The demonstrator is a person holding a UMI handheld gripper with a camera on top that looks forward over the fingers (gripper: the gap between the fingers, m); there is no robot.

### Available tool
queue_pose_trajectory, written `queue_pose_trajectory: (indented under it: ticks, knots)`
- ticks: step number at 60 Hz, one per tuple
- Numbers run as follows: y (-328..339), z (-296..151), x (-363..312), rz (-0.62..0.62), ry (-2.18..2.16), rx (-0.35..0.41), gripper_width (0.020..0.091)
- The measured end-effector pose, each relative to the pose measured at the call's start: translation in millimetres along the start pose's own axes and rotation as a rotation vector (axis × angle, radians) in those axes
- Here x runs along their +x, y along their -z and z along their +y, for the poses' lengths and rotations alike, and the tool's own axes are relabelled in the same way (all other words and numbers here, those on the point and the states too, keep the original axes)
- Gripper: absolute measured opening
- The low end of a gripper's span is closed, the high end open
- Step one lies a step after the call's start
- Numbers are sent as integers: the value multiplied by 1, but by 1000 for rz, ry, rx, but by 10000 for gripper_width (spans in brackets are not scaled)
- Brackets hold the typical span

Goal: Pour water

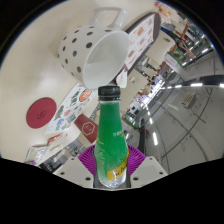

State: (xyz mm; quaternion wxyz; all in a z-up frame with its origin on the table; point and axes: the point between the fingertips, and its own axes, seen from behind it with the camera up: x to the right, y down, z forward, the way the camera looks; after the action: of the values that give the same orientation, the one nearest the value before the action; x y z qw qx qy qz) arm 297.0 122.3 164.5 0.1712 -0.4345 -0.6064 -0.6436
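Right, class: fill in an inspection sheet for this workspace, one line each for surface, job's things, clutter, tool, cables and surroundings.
Surface: pale table, seen tilted.
Job's things: green bottle with black cap, held between the tool's fingers; white polka-dot mug just beyond it, mouth turned toward the bottle.
Clutter: red round coaster; printed cards beside it.
Tool: shut on the bottle, purple pads pressing either side.
Cables: nothing seen.
Surroundings: dark railing or edge past the table; details unclear.
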Motion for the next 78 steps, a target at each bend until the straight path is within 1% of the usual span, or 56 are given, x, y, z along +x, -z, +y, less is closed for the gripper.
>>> queue_pose_trajectory:
  ticks: [9, 14, 16, 21, 24, 25, 30, 31, 35, 37, 40, 44, 46, 47, 50, 54, 55, 57, 60, 64, 68, 71, 75, 78]
  knots:
    - [0, -5, -2, -13, 1, 24, 358]
    - [0, -2, -4, -32, -130, 21, 360]
    - [0, -2, 0, -34, -218, 38, 359]
    - [2, -2, 9, -46, -555, 82, 360]
    - [8, 2, 17, -47, -822, 95, 361]
    - [8, 5, 20, -61, -924, 112, 363]
    - [17, 19, 26, -89, -1366, 148, 361]
    - [25, 17, 27, -86, -1442, 144, 363]
    - [22, 15, 10, -170, -1744, 211, 362]
    - [27, -1, 0, -224, -1876, 225, 366]
    - [21, -9, -23, -320, -1999, 261, 366]
    - [20, -21, -42, -382, -2057, 319, 366]
    - [17, -45, -50, -408, -2088, 340, 367]
    - [21, -41, -52, -413, -2081, 359, 366]
    - [23, -49, -59, -432, -2081, 410, 366]
    - [19, -59, -75, -440, -2088, 410, 365]
    - [19, -63, -81, -450, -2081, 405, 379]
    - [18, -60, -74, -399, -2090, 457, 374]
    - [21, -61, -76, -393, -2082, 483, 371]
    - [20, -53, -80, -414, -2105, 486, 371]
    - [20, -57, -82, -436, -2115, 495, 371]
    - [19, -53, -82, -444, -2113, 496, 398]
    - [21, -56, -81, -464, -2114, 483, 478]
    - [25, -61, -83, -502, -2111, 463, 541]
